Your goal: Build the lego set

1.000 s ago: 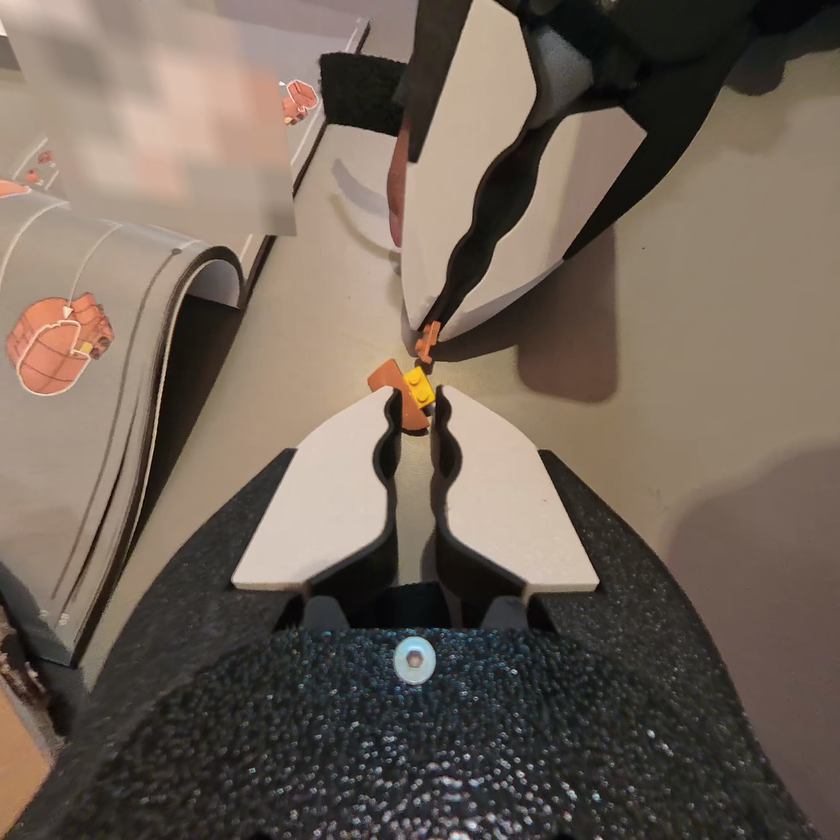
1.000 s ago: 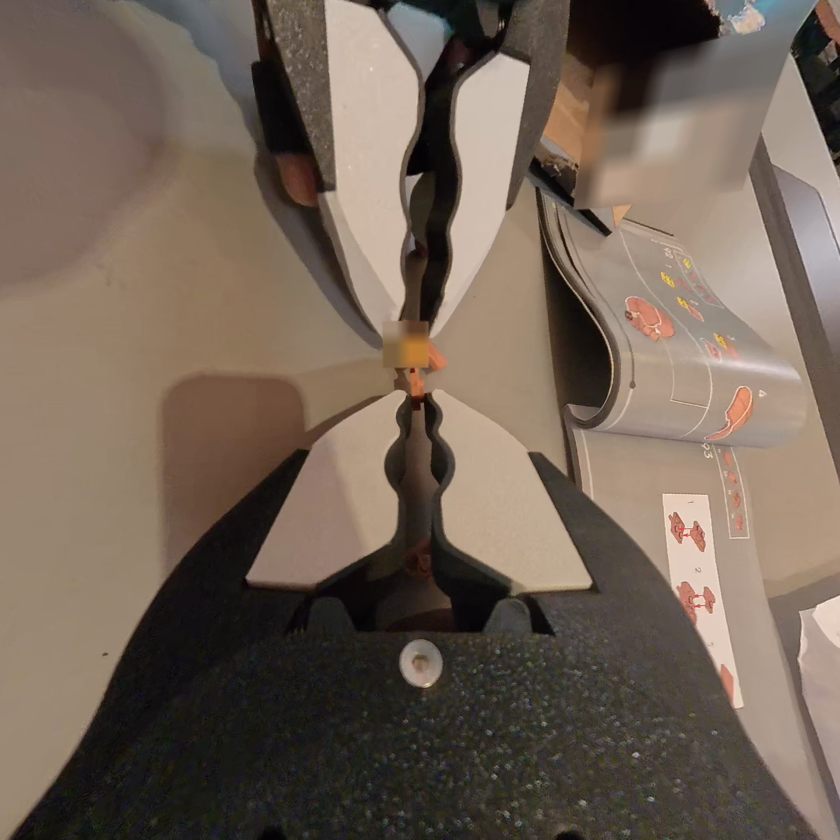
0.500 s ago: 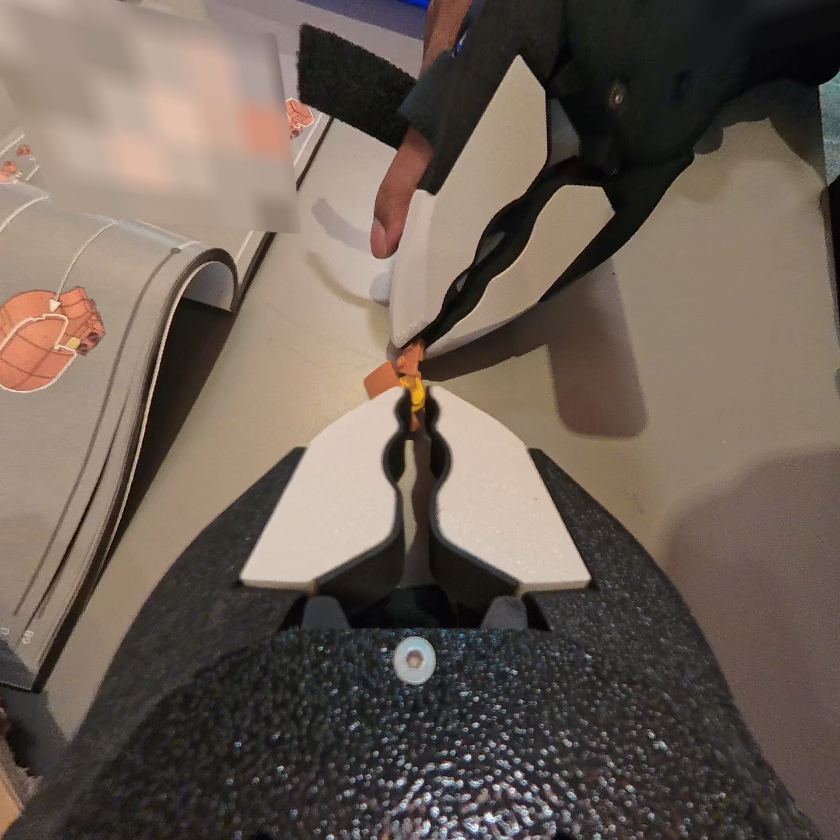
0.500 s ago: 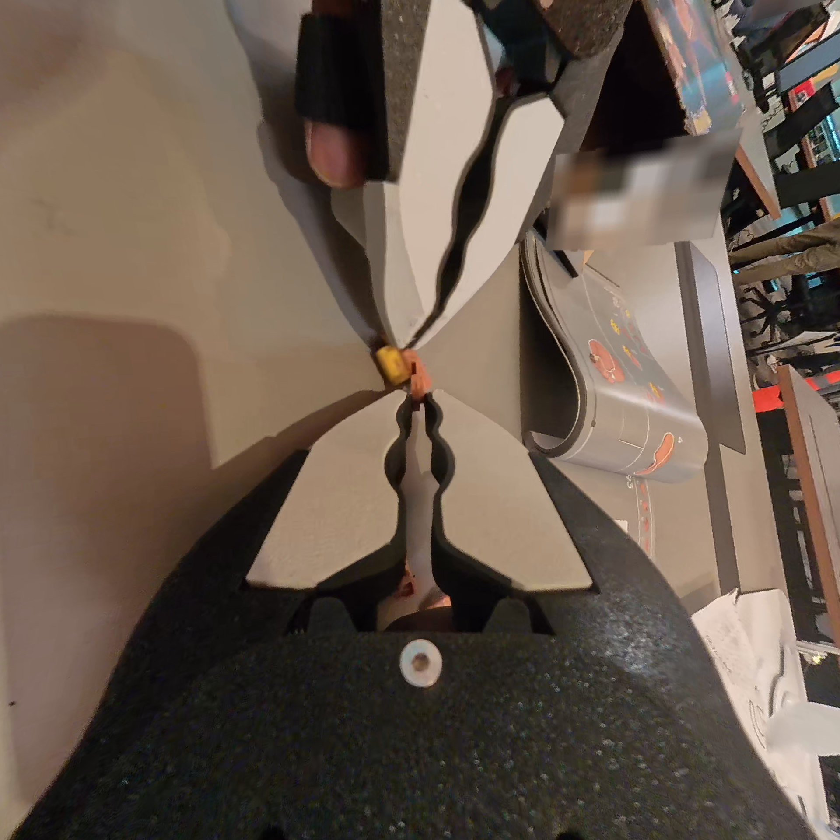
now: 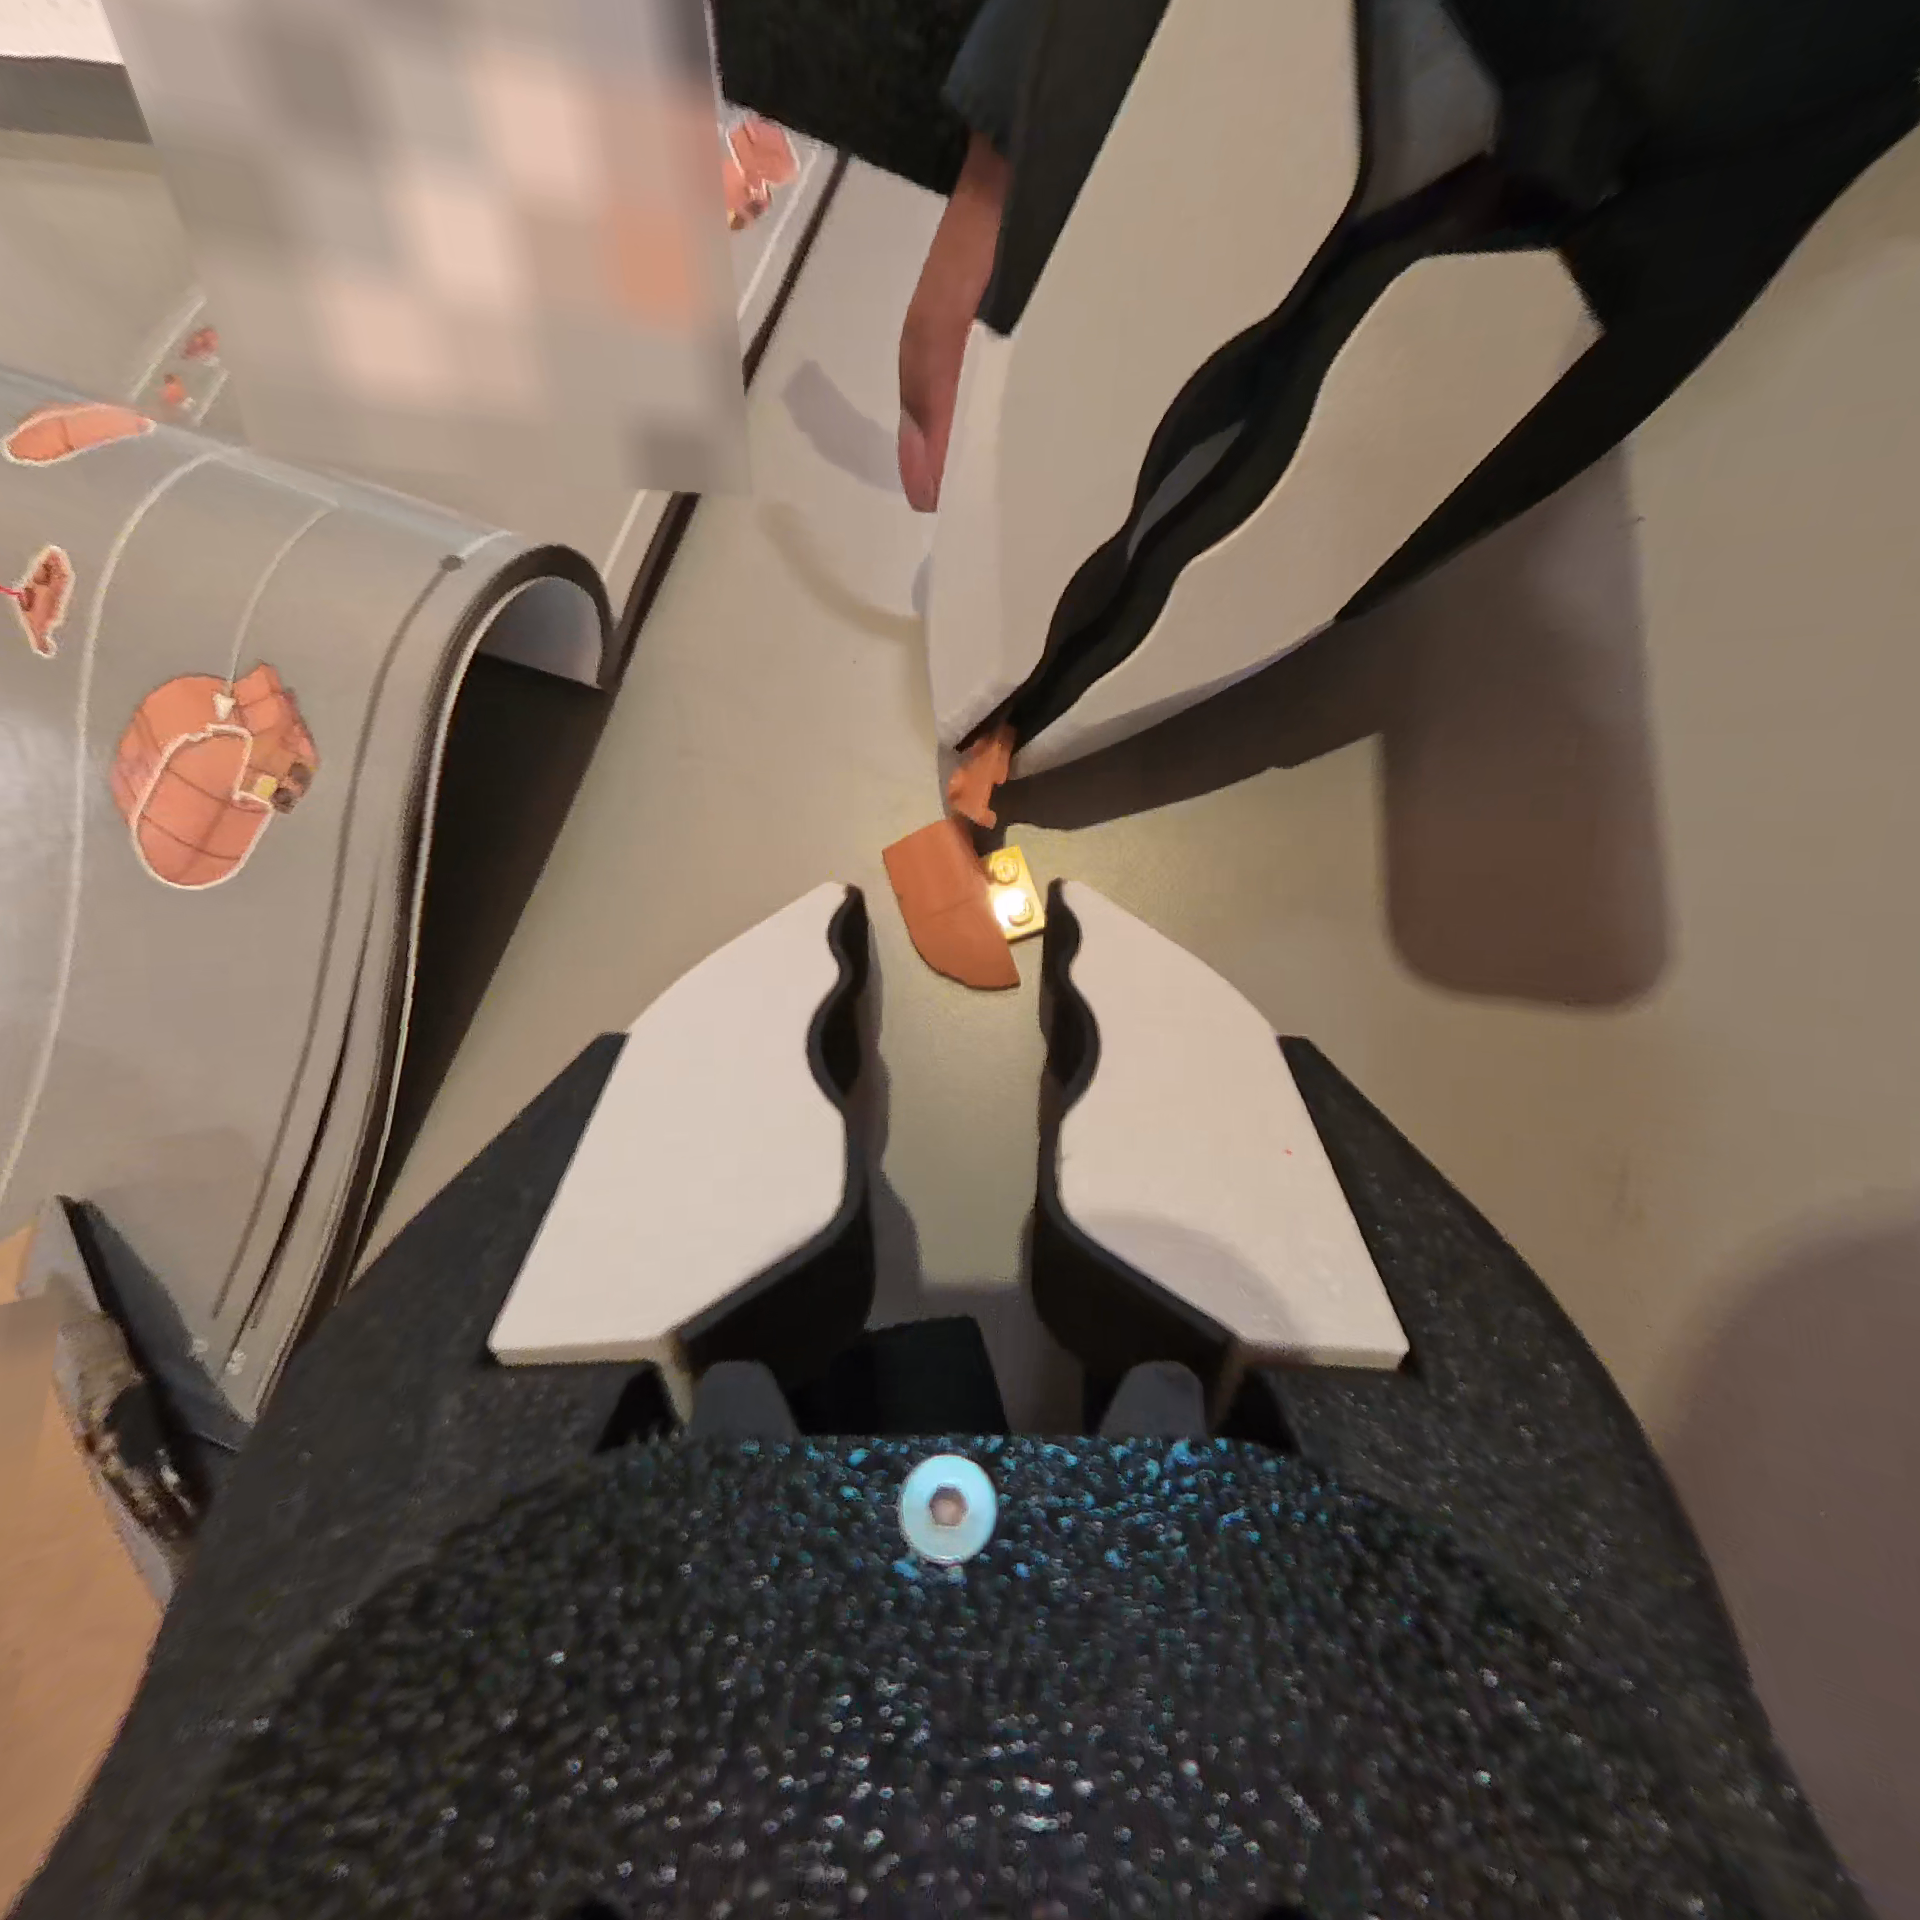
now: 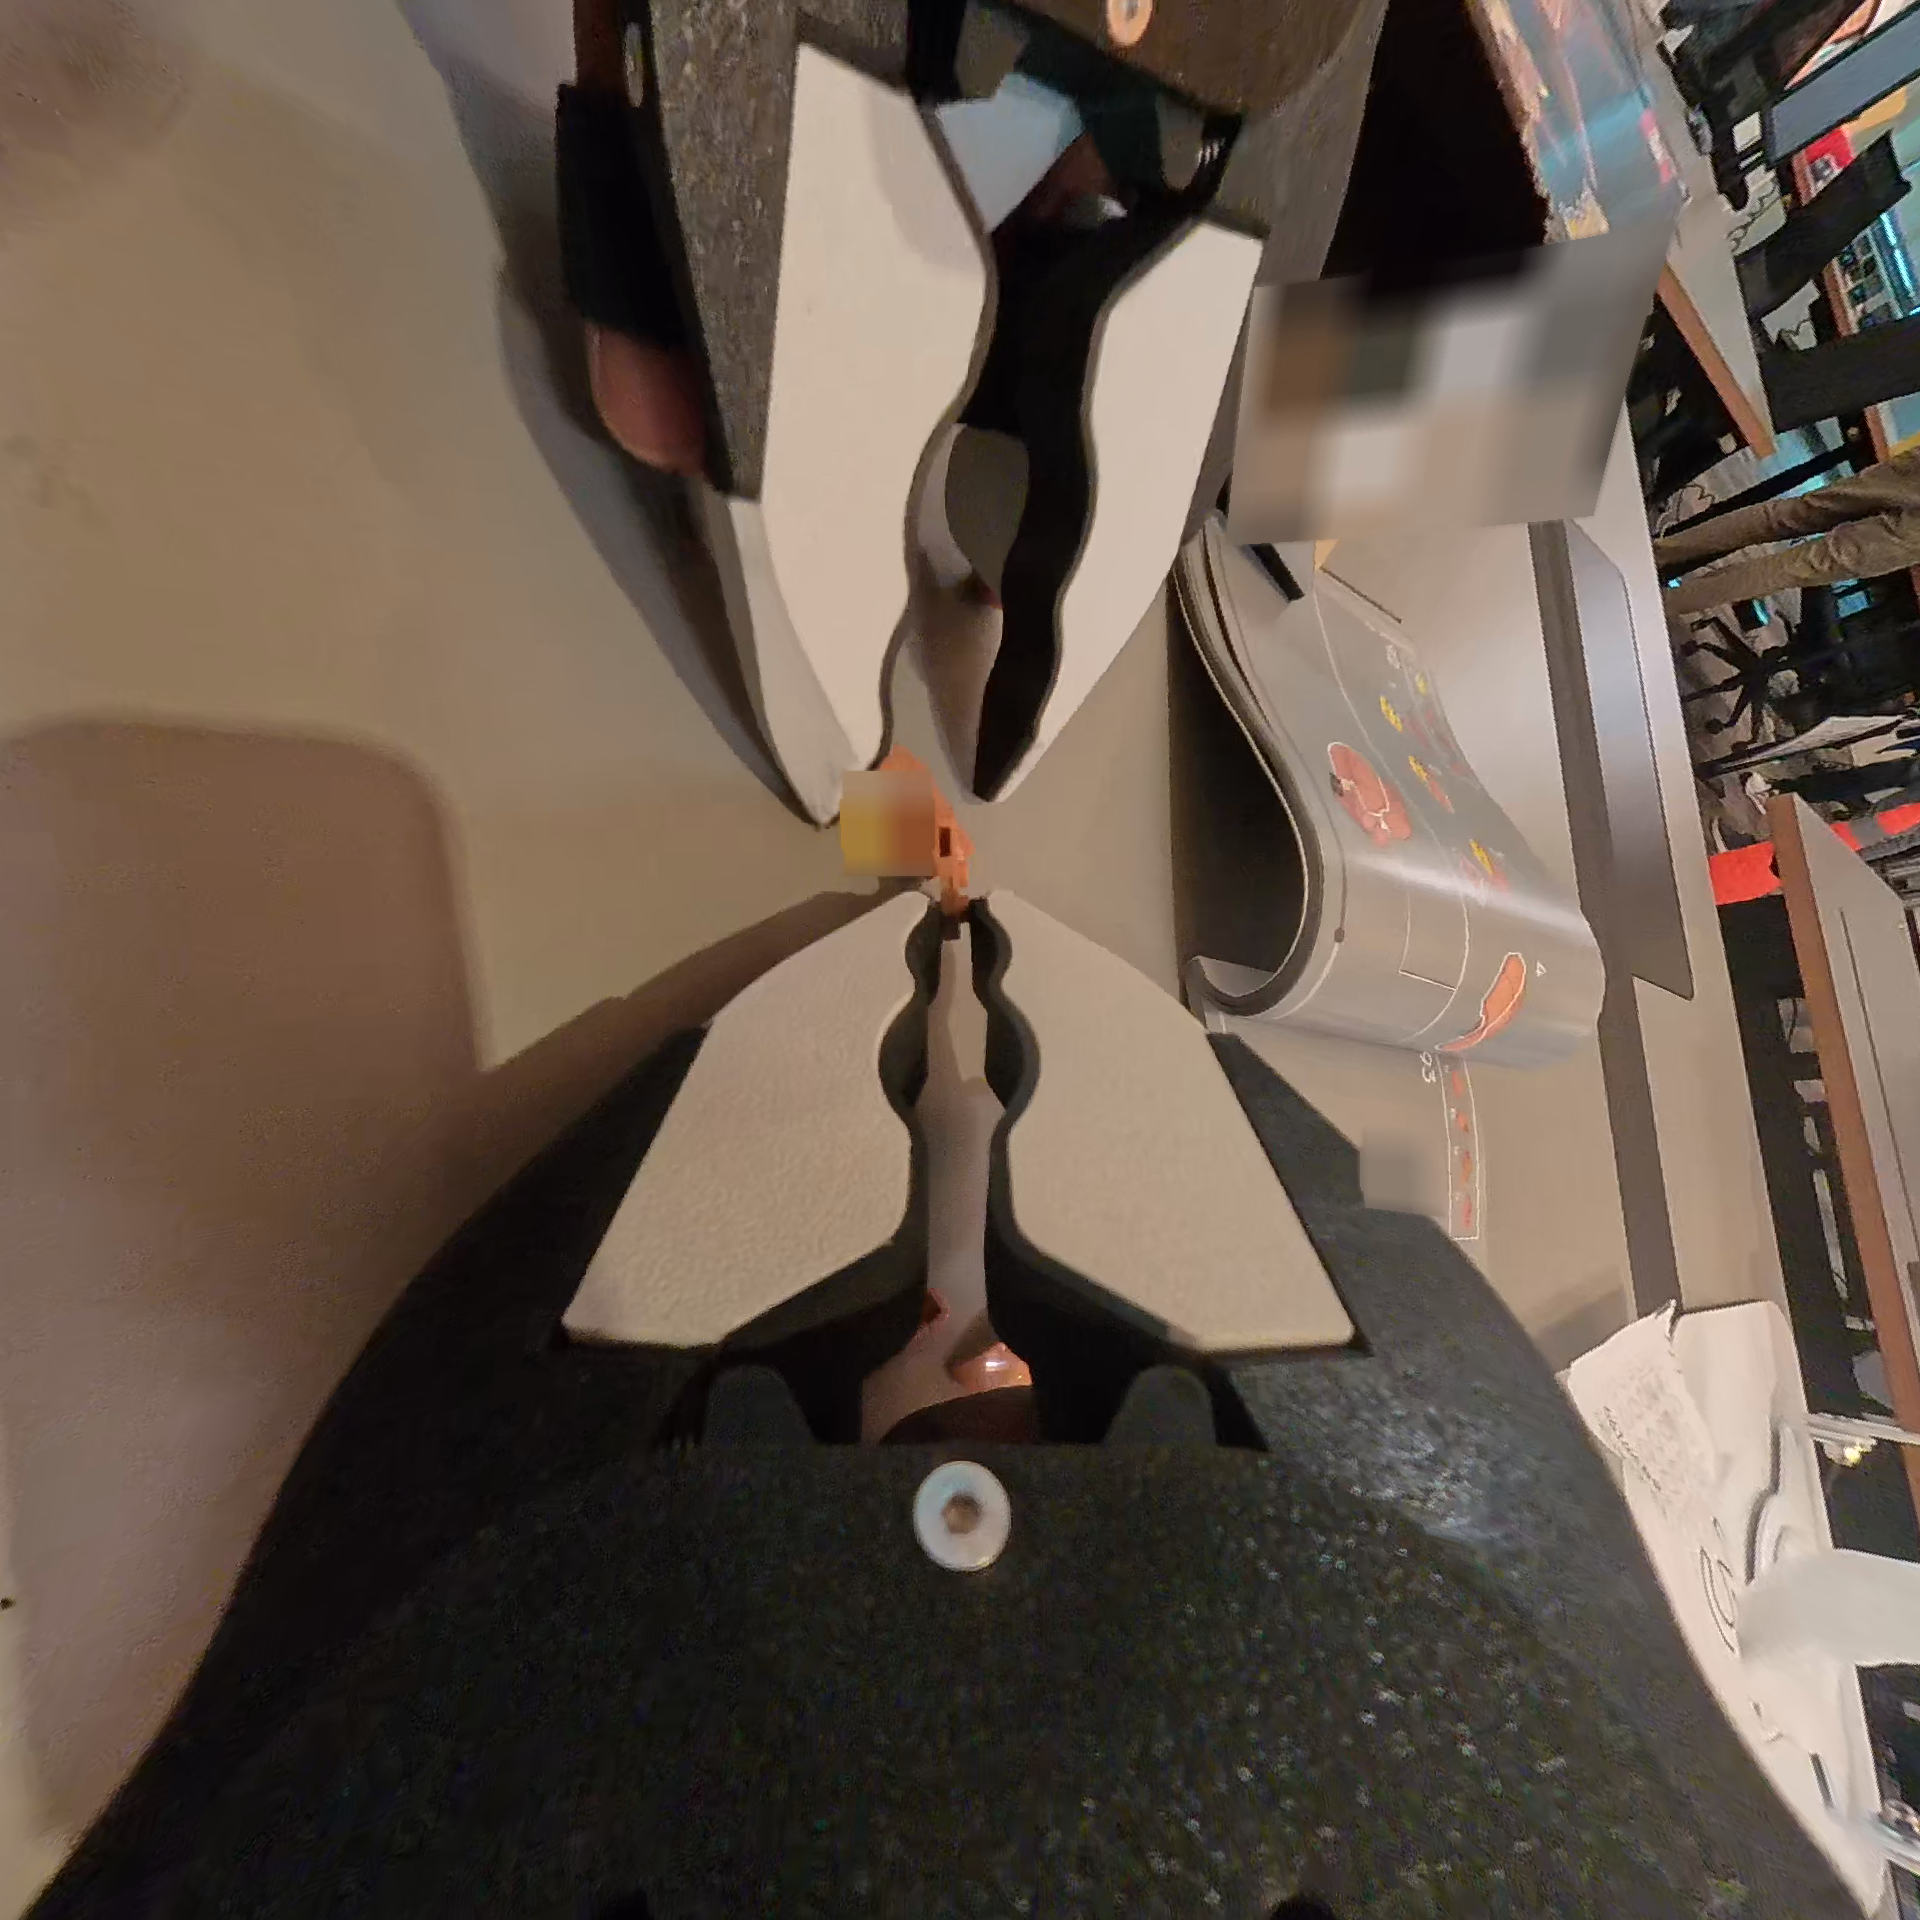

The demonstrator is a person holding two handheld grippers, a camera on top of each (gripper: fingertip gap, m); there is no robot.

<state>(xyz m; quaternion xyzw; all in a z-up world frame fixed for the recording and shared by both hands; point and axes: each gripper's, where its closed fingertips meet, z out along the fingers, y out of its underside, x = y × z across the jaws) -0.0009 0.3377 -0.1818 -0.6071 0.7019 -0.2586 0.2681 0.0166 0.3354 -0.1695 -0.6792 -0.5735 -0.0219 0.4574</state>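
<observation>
Orange brick piece (image 5: 979,781) in right jaws, left jaws apart

I get warm, moderate indoor light from above; soft-edged shadows fall across the worktop (image 5: 1299,1039). A glare spot burns on the yellow brick (image 5: 1013,896). Wide-angle bending warps the edges, with slight blur there.

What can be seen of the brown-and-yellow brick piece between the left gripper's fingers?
The brick piece looks like smooth plastic: a curved brown slope with a small yellow two-stud plate along its right edge, glaring under light. It sits between the left gripper's open fingers, with a gap on the left side. A smaller brown piece, pinched by the right gripper, meets its far end.
</observation>
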